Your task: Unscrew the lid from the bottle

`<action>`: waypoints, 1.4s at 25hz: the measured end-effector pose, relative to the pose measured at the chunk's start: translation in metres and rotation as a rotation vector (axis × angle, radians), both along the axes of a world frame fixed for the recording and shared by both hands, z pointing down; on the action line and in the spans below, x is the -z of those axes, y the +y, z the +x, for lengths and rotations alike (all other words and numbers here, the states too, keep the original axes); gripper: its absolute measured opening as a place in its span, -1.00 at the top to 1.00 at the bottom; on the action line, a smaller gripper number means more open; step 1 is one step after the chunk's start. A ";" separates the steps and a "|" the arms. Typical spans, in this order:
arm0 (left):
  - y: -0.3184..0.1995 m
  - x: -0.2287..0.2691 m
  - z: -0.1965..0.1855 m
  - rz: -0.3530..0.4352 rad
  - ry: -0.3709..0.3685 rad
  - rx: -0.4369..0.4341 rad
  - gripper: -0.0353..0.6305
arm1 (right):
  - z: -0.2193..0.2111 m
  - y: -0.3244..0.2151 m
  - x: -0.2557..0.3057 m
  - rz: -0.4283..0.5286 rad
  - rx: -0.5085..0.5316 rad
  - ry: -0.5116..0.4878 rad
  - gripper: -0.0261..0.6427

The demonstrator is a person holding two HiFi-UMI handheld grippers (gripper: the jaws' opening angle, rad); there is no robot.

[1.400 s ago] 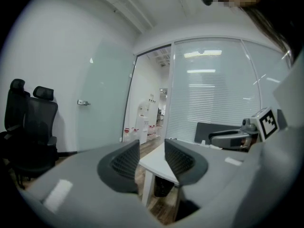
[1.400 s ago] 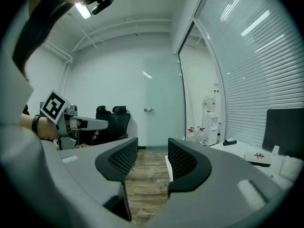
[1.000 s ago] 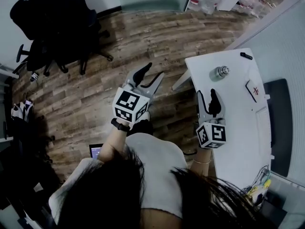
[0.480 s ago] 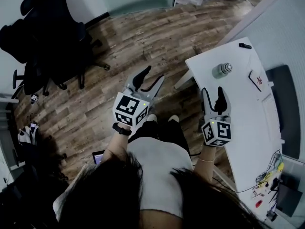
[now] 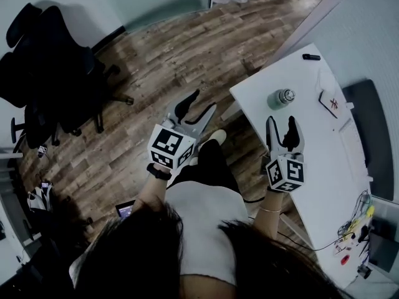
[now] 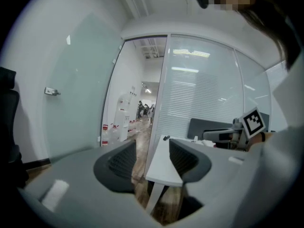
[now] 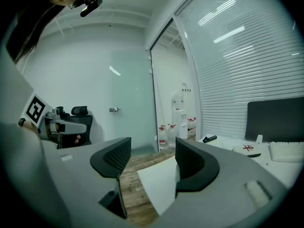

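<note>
Head view: person stands at the corner of a white table, one gripper in each hand, both held out in front. Left gripper is out over the wood floor, off the table, jaws spread. Left gripper view confirms it: jaws apart, nothing between them, only the table corner and floor showing through the gap. Right gripper is over the near edge of the table and points along it. Its jaws are opening, already wide, and in the right gripper view nothing is between them, just the table corner and floor beyond.

Bottle stands upright on the table, ahead of the right gripper and clearly apart from it. Neither gripper touches it. Lid is on top of the bottle, looks metallic. Bottle does not show in either gripper view.

Other stuff on the table:
- black pen near the far edge, past the bottle
- flat card with a red mark to the right of the bottle
- keyboard further right
- dark screen behind the keyboard

Black office chairs stand on the floor at far left, well apart from the table. Water jugs sit on the floor by the glass wall, next to a white dispenser.
</note>
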State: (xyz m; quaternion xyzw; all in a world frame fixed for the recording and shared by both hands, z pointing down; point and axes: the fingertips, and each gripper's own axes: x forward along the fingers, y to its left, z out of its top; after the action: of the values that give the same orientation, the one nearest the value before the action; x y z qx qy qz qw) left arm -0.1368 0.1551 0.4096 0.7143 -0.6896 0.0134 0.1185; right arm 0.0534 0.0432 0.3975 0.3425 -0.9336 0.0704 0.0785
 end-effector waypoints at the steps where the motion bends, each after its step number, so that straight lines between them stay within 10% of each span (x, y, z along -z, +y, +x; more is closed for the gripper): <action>1: -0.012 0.001 -0.001 0.003 -0.004 -0.017 0.19 | -0.001 -0.010 -0.001 0.000 -0.013 -0.003 0.13; 17: -0.217 0.032 0.012 0.063 -0.039 -0.310 0.19 | 0.012 -0.141 -0.001 -0.022 -0.213 -0.014 0.12; 35: -0.299 0.037 0.103 0.064 -0.003 -0.693 0.18 | 0.068 -0.149 0.016 -0.008 -0.466 -0.051 0.12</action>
State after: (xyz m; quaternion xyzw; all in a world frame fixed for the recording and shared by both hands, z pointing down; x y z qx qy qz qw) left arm -0.0336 -0.1441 0.3729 0.9094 -0.4063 0.0323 0.0835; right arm 0.1217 -0.1058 0.3819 0.5465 -0.8307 0.0991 0.0377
